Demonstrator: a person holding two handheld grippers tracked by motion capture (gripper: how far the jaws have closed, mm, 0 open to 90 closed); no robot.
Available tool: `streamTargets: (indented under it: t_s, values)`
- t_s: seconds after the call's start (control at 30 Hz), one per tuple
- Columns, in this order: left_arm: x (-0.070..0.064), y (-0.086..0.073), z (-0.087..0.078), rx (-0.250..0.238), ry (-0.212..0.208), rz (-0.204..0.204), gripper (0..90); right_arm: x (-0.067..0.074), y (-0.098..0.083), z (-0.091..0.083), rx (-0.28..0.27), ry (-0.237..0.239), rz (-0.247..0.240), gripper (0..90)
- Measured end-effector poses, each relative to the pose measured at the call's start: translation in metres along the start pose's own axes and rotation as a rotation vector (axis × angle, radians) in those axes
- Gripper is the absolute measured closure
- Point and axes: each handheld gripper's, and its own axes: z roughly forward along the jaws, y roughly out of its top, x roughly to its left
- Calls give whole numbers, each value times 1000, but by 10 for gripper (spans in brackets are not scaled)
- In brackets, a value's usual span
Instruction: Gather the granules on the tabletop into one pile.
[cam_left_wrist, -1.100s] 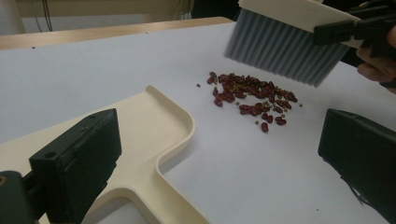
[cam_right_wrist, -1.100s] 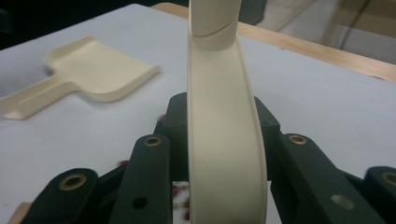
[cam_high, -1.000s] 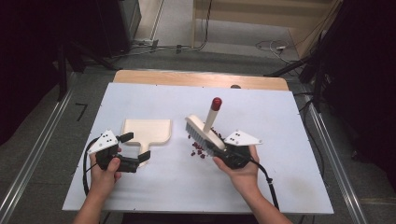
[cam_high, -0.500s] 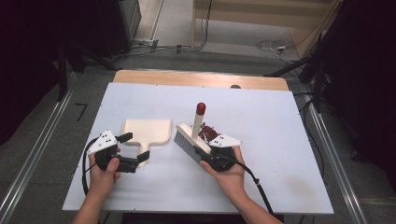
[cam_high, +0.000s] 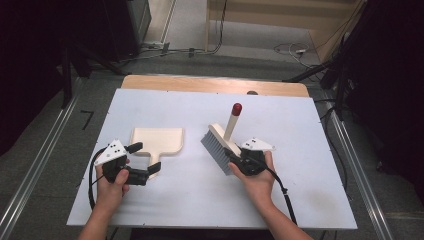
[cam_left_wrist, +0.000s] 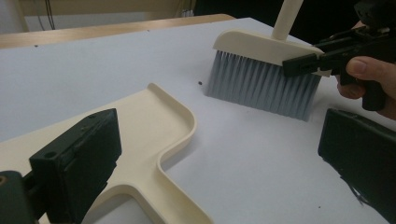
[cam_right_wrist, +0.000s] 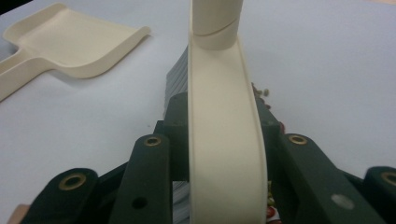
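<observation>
On the pale grey tabletop (cam_high: 175, 200) the person's left hand (cam_high: 112, 182) holds the left tool (cam_high: 144, 161) with its jaws spread wide — one on either side of the handle of the flat cream plastic dustpan (cam_high: 157, 141), touching nothing. In the left gripper view the dustpan (cam_left_wrist: 149, 135) lies flat with its handle running between the two black jaws, and one small dark speck (cam_left_wrist: 200, 83) sits on the tabletop just ahead of the bristles.

To the right of the dustpan, well apart from it, stands the cream hand brush with grey bristles and a red-tipped handle (cam_high: 223, 142), bristles towards the dustpan and handle tilted up and away. The right tool (cam_high: 238, 160), in the person's right hand (cam_high: 257, 177), is clamped on the brush's cream back — the right gripper view shows the brush (cam_right_wrist: 224, 140) pinched between both jaws, with small reddish-brown crumbs (cam_right_wrist: 259, 93) on the tabletop just beside it.
</observation>
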Motion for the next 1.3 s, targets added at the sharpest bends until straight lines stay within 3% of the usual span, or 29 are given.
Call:
streamTargets:
  t_s: [0.4,1.1,1.2,1.3]
  values:
    - [-1,0,0,6,2,2,0,-18,0,-6,2,-68,38,661]
    - [-1,0,1,6,0,1,0,-41,-2,-14,-12,-126,78,661]
    - [-1,0,1,5,-2,2,0,-43,-3,-15,-14,-122,85,660]
    - [-1,0,2,7,-1,2,0,-42,-2,-17,-36,-68,110,661]
